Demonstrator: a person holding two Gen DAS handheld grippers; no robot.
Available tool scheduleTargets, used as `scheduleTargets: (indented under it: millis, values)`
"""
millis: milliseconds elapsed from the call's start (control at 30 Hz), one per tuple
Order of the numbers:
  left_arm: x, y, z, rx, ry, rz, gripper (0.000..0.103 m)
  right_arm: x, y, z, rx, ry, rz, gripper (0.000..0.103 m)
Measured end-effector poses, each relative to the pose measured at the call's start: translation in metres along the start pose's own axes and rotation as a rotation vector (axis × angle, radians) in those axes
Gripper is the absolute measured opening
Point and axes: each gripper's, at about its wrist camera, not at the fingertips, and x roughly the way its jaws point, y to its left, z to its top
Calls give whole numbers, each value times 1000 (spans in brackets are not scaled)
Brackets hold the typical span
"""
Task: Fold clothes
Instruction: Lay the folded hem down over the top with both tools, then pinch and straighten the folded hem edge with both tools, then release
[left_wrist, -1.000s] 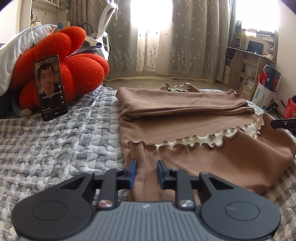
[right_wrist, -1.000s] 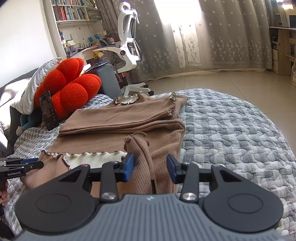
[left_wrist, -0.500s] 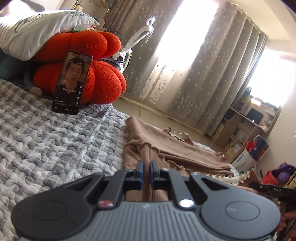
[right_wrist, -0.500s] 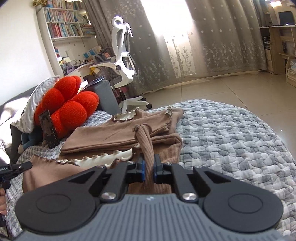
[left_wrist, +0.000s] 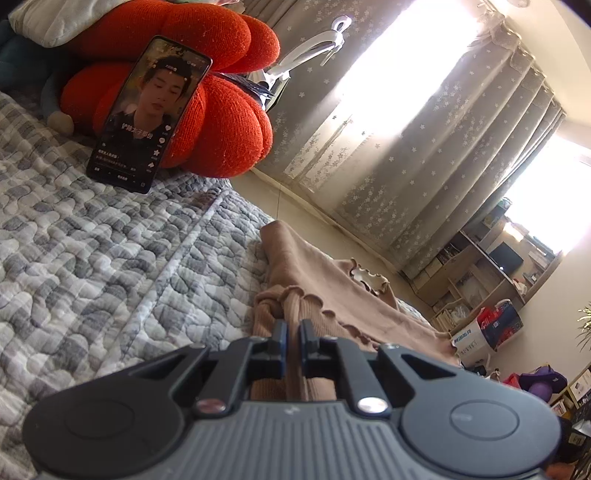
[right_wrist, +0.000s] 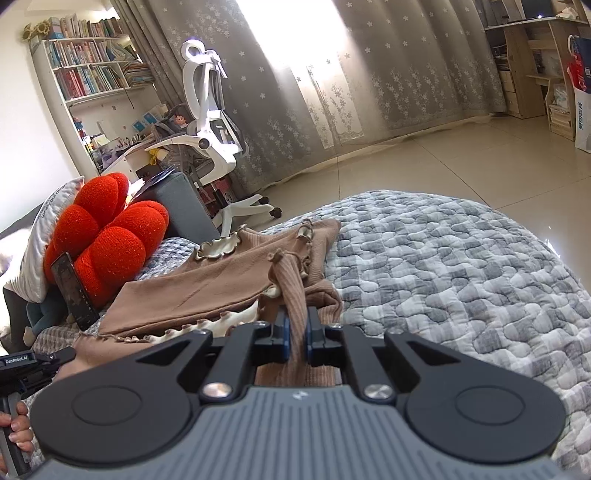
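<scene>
A brown ribbed top (right_wrist: 207, 291) with cream ruffled trim lies partly folded on the grey quilted bed (right_wrist: 461, 266). My right gripper (right_wrist: 297, 325) is shut on a raised pleat of its near right edge, and the fabric rises in a ridge from the jaws. My left gripper (left_wrist: 293, 332) is shut on a pinch of the same top (left_wrist: 332, 291) at its near left edge. In the right wrist view the left gripper (right_wrist: 55, 356) shows at the left border, with a person's hand (right_wrist: 14, 424) on its handle.
A red flower cushion (left_wrist: 221, 122) with a phone (left_wrist: 147, 114) leaning on it, and a white pillow (right_wrist: 33, 251), sit at the bed's left end. Beyond the bed are a white office chair (right_wrist: 210, 122), curtains, a bookshelf (right_wrist: 92, 70), desk shelving (left_wrist: 480, 273) and tiled floor.
The right jaws have shut on the fabric pleat and raised it. The left jaws have narrowed onto the top's edge; that gripper has rolled and moved closer to the phone and cushion.
</scene>
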Motion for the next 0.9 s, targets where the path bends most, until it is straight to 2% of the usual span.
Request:
scheduleTargets:
  millis: [100,233,367,433,600,733,833,900]
  values:
    - [15,1,-3,25,53,52,7,11,-5,-1,6,43,-23,9]
    - [15,-5,-5,79,64,79,13,8,-3,-2,-31,55,-53,27]
    - [4,-17,-1,141,19,105,34,-5,11,4,-109,-4,-44,33]
    - [3,-24,1,178,18,104,36,-4,21,5,-163,0,-29,33]
    - [17,-40,0,267,57,135,36,21,44,0,-283,80,3,33]
    - [29,-40,-7,289,98,160,34,43,55,-9,-382,147,4,34]
    - [28,-40,-14,320,80,181,25,45,61,-18,-461,140,-8,35]
    - [27,-41,-16,324,68,189,24,43,64,-21,-507,137,-14,32]
